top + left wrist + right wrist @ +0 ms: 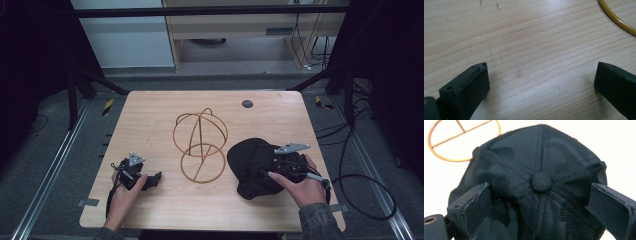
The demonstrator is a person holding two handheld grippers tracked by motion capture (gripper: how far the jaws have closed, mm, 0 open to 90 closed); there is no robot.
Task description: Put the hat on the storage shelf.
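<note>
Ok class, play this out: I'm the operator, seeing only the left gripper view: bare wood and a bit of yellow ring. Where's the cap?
Observer: The black cap lies on the table, right of a wire stand, with the right tool on it.
Operator: Has that tool closed?
Observer: No. In the right gripper view its jaws stand open either side of the cap's top button.
Operator: And my ring?
Observer: It's the stand's round base; a wire ball frame rises above it.

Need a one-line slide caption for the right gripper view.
Right gripper open, jaws straddling the crown button of a black mesh cap, gold wire stand behind.
</note>
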